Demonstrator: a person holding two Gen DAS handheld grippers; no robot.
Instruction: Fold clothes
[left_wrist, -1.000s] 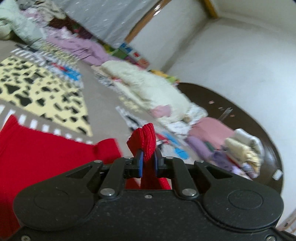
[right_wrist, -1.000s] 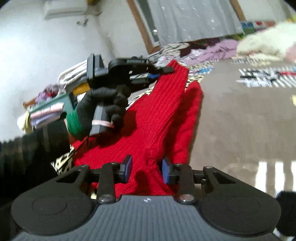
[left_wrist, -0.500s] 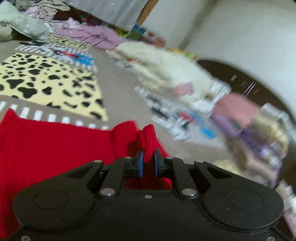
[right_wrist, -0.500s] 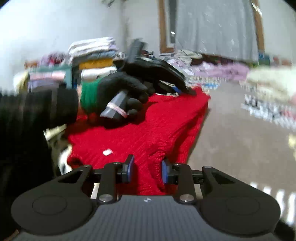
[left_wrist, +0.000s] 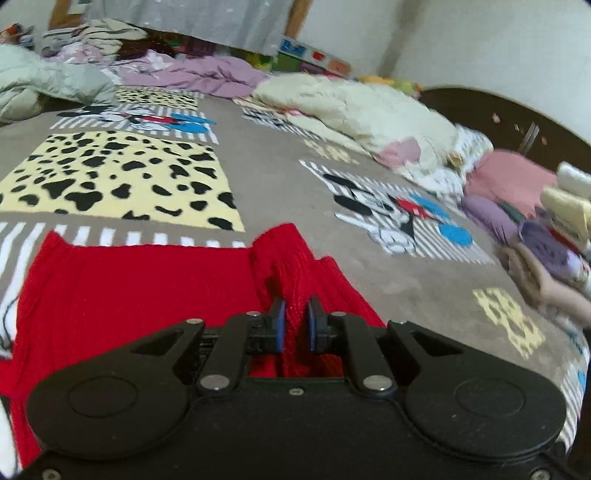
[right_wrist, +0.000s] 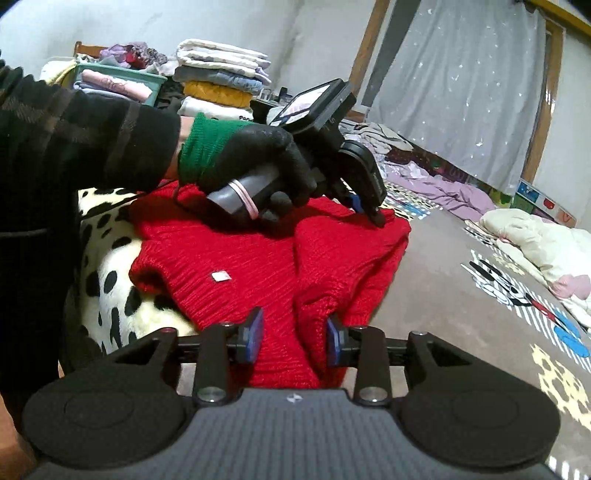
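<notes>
red sweater (right_wrist: 258, 266) — ribbed knit, matt

Red ribbed sweater (right_wrist: 258, 266), seemingly folded, on bedspread.

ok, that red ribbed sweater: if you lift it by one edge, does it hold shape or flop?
Likely flops: the red sweater already bunches into soft ridges between the fingers of the left hand-held gripper. Its chunky rib knit should give the pads friction, so it is probably not slippery. It looks thick, so perhaps fairly heavy for a garment; unsupported parts would probably sag and drag on the blanket.
</notes>
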